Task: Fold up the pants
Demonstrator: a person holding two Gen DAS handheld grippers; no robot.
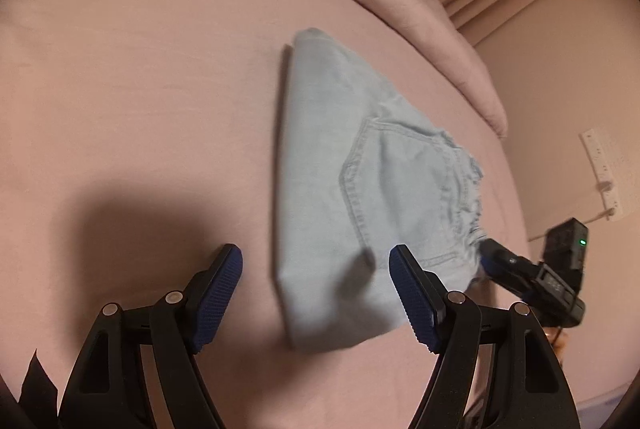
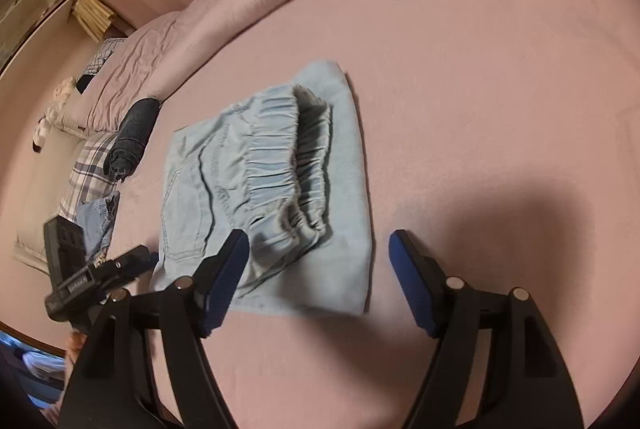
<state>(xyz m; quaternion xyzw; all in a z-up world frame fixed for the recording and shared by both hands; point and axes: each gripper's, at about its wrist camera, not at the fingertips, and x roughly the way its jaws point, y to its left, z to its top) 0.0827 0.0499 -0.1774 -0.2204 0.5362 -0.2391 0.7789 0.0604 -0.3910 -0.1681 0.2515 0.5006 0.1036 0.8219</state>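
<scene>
My left gripper (image 1: 316,293) hangs with jaws spread wide and empty, its right pad over the near edge of the pants (image 1: 340,189). My right gripper (image 2: 318,281) is likewise wide apart, holding nothing. The pale blue denim pants (image 2: 272,181) lie folded into a compact stack on the pink bed (image 2: 480,89), back pocket up, gathered elastic waistband toward three o'clock from the left camera. At ten o'clock from the right camera, a dark rolled garment (image 2: 134,137), I think.

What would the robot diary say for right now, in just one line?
stage: fold looks done | pants: folded, flat on bed | left gripper: open, empty | right gripper: open, empty
</scene>
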